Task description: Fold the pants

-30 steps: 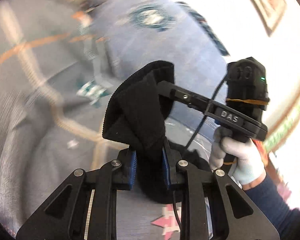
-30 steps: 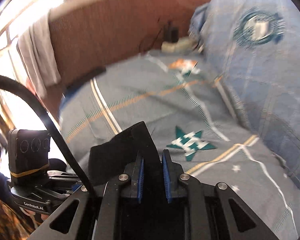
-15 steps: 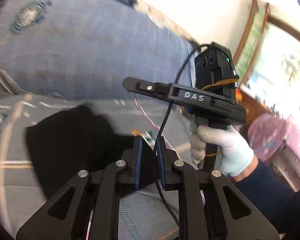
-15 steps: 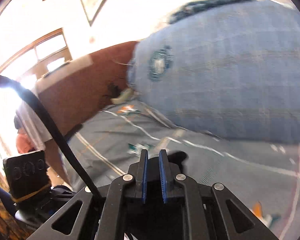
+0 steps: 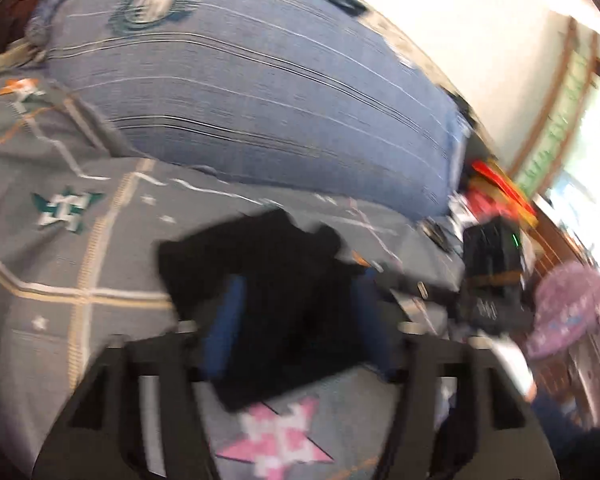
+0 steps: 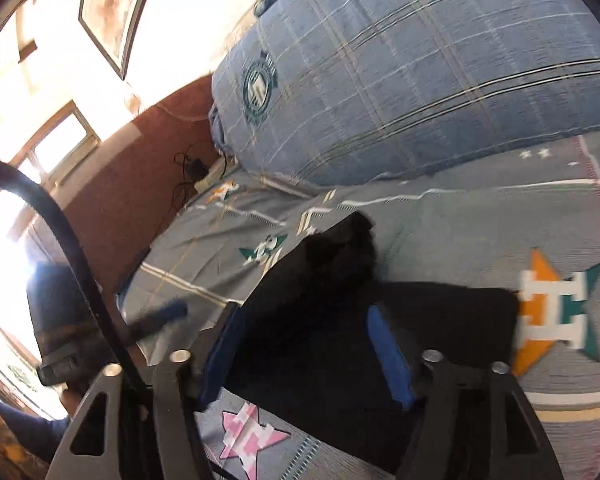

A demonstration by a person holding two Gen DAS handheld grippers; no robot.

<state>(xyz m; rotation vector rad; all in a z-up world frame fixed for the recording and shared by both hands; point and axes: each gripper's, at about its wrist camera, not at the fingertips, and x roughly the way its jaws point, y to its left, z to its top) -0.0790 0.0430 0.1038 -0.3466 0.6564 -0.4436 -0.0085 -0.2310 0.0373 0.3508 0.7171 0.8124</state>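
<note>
Pants [image 6: 332, 320] lie folded on the bedsheet [image 5: 60, 272] before the pillow [image 6: 420, 80], long axis apparently running toward it; left gripper [image 5: 300, 320] and right gripper [image 6: 304, 344] both stand released above them, so folding appears done, next needing only smoothing.

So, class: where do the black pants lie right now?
In both wrist views, the black pants lie bunched on the grey bedsheet, below the blue pillow, near a pink star.
</note>
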